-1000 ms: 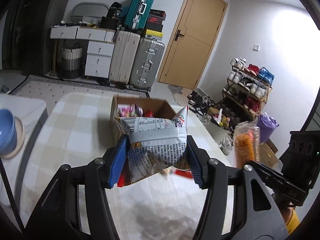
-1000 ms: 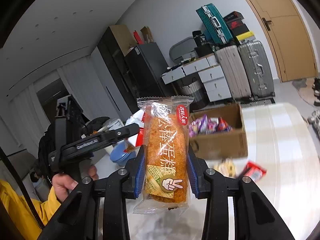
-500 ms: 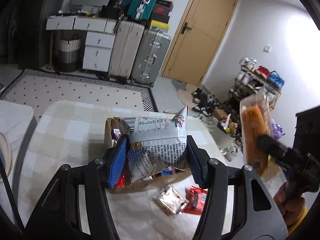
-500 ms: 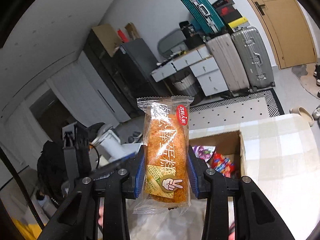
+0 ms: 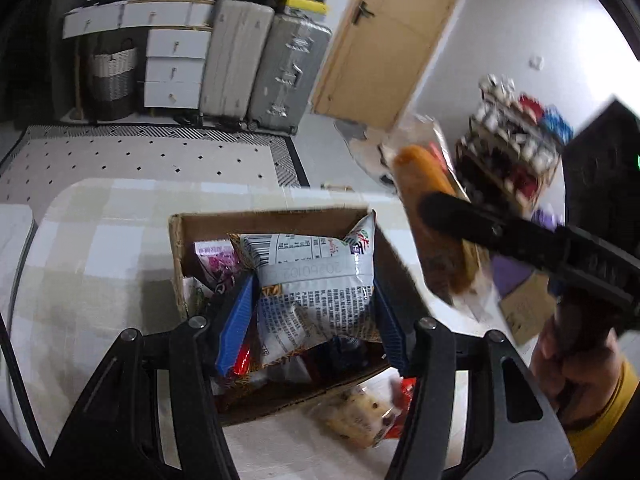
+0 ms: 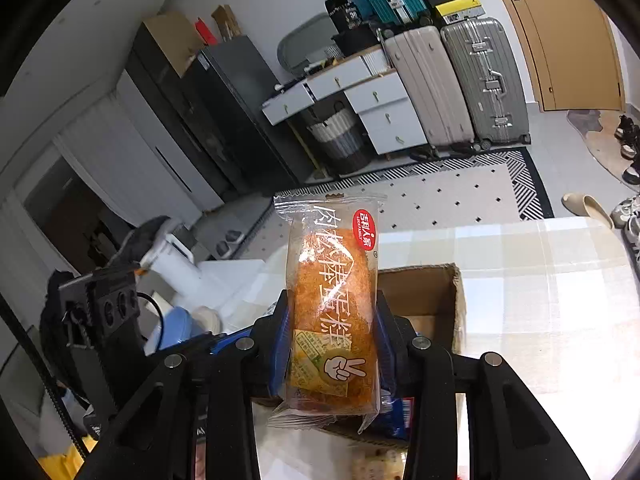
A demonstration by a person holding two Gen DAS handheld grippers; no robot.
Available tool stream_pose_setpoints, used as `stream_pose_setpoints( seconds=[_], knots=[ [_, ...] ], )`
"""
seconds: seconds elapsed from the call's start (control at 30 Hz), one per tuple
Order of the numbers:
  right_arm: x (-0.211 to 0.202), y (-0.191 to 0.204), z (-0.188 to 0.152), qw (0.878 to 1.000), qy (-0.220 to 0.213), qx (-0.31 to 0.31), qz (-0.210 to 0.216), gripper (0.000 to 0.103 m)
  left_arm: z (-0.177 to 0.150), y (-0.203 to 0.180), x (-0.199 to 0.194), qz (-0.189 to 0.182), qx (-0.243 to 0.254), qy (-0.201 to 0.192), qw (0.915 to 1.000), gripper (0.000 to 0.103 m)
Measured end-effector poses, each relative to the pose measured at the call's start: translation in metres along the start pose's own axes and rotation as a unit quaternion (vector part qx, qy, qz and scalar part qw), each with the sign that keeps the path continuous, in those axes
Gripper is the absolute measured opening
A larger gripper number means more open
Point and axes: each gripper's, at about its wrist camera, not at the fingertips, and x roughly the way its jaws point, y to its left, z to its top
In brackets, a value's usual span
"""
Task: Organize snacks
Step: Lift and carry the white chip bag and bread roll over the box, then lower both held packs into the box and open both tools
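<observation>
My left gripper [image 5: 314, 320] is shut on a white printed snack bag [image 5: 316, 280] and holds it over the open cardboard box [image 5: 276, 220], which holds several snack packets. My right gripper [image 6: 330, 340] is shut on an orange cake in a clear wrapper [image 6: 332, 300], held above the box [image 6: 436, 292]. The cake and right gripper also show in the left wrist view [image 5: 432, 220], to the right of the box. The left gripper shows at the lower left of the right wrist view [image 6: 228, 340].
The box stands on a table with a checked cloth [image 5: 88, 256]. Loose snack packets [image 5: 360, 416] lie in front of the box. Blue bowls [image 6: 176, 328] stand at the table's left. Suitcases [image 5: 264, 64], drawers and a shoe rack [image 5: 512, 144] line the room.
Both grippers have moved forward and over the box with their snacks still held. The cake has come in beside the box's right side.
</observation>
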Motion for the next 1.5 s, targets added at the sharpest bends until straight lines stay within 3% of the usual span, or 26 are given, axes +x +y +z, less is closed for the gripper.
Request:
stream_pose_setpoints(
  seconds=[0.23, 0.63, 0.77, 0.9, 1.3, 1.5],
  knots=[
    [0.014, -0.015, -0.004, 1.0, 0.009, 0.007, -0.014, 0.037, -0.007, -0.003, 0.037, 0.007, 0.026, 0.012, 0.9996, 0.055],
    [0.012, -0.023, -0.008, 1.0, 0.012, 0.01, -0.024, 0.037, -0.005, 0.001, 0.06, 0.01, 0.02, 0.014, 0.9997, 0.056],
    [0.013, -0.022, -0.01, 0.999, 0.018, 0.011, -0.027, 0.037, -0.02, -0.001, 0.043, 0.018, 0.018, 0.011, 0.9996, 0.062],
    [0.016, -0.022, -0.012, 0.999, 0.02, 0.012, -0.027, 0.037, -0.026, -0.003, 0.025, 0.033, 0.021, 0.0, 0.9992, 0.074],
    [0.02, -0.025, -0.014, 0.999, 0.028, 0.016, -0.033, 0.037, -0.033, 0.007, -0.026, 0.042, 0.008, -0.039, 0.9983, 0.076],
    [0.03, -0.025, -0.018, 0.998, 0.05, 0.028, -0.022, 0.038, -0.046, 0.011, -0.046, 0.041, 0.0, -0.034, 0.9986, 0.077]
  ],
)
